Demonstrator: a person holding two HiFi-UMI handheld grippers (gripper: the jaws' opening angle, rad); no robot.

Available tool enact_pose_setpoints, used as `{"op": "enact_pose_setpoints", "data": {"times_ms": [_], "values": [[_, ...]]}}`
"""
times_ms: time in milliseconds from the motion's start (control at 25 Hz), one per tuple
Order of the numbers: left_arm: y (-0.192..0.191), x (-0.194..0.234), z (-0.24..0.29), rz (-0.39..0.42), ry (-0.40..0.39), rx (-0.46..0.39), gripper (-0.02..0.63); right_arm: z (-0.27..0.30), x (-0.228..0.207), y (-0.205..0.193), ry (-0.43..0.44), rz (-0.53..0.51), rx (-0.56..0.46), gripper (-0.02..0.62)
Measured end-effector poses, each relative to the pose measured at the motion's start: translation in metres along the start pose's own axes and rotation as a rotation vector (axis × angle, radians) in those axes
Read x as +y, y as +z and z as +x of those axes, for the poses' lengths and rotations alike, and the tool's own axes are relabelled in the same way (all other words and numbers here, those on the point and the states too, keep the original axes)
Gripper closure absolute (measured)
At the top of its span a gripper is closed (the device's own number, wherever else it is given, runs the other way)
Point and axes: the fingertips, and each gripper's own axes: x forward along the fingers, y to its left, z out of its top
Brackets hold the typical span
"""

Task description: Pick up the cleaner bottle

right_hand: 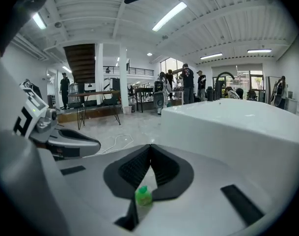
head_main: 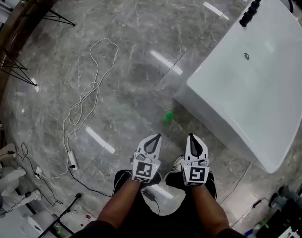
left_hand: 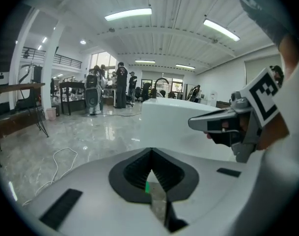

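A small green cleaner bottle (head_main: 167, 117) stands on the grey marble floor close to the near corner of the white bathtub (head_main: 260, 88). My two grippers hang side by side well above the floor, short of the bottle. The left gripper (head_main: 157, 136) has its jaws shut and empty, and so does the right gripper (head_main: 191, 136). In the left gripper view only a green sliver of the bottle (left_hand: 147, 187) shows below the shut jaws. The right gripper view shows the bottle (right_hand: 143, 196) more fully, below the jaw tips and apart from them.
The bathtub (right_hand: 237, 127) fills the right side, with a black tap (head_main: 251, 13) at its far end. A white cable (head_main: 86, 98) loops over the floor to a power strip (head_main: 72, 158) on the left. Black table legs (head_main: 14, 68) stand far left. People stand in the distance.
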Motion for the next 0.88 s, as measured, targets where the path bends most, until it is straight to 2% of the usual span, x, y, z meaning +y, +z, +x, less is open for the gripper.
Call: {"op": "enact_pose_setpoints", "data": {"times_ms": [280, 400, 480, 600, 760, 800, 880], "values": [[-0.119, 0.014, 0.083, 0.007, 0.008, -0.014, 0.601, 0.068, -0.012, -0.122, -0.015, -0.001, -0.014, 0.578], [-0.155, 0.015, 0.106, 0.01, -0.002, -0.025, 0.601, 0.087, -0.012, -0.153, -0.012, 0.003, -0.03, 0.578], [-0.177, 0.011, 0.117, 0.03, -0.023, -0.026, 0.601, 0.1, -0.012, -0.159, 0.0, 0.032, -0.056, 0.578], [-0.206, 0.005, 0.129, 0.064, -0.051, -0.013, 0.601, 0.117, -0.01, -0.147, 0.027, 0.026, -0.136, 0.578], [-0.235, 0.008, 0.15, 0.081, -0.034, -0.023, 0.6, 0.128, -0.006, -0.142, 0.055, 0.044, -0.207, 0.578], [-0.241, 0.009, 0.155, 0.093, -0.034, -0.024, 0.572, 0.128, -0.003, -0.14, 0.063, 0.047, -0.222, 0.578], [-0.254, 0.012, 0.164, 0.114, -0.034, -0.013, 0.46, 0.126, 0.006, -0.134, 0.089, 0.018, -0.244, 0.578]]}}
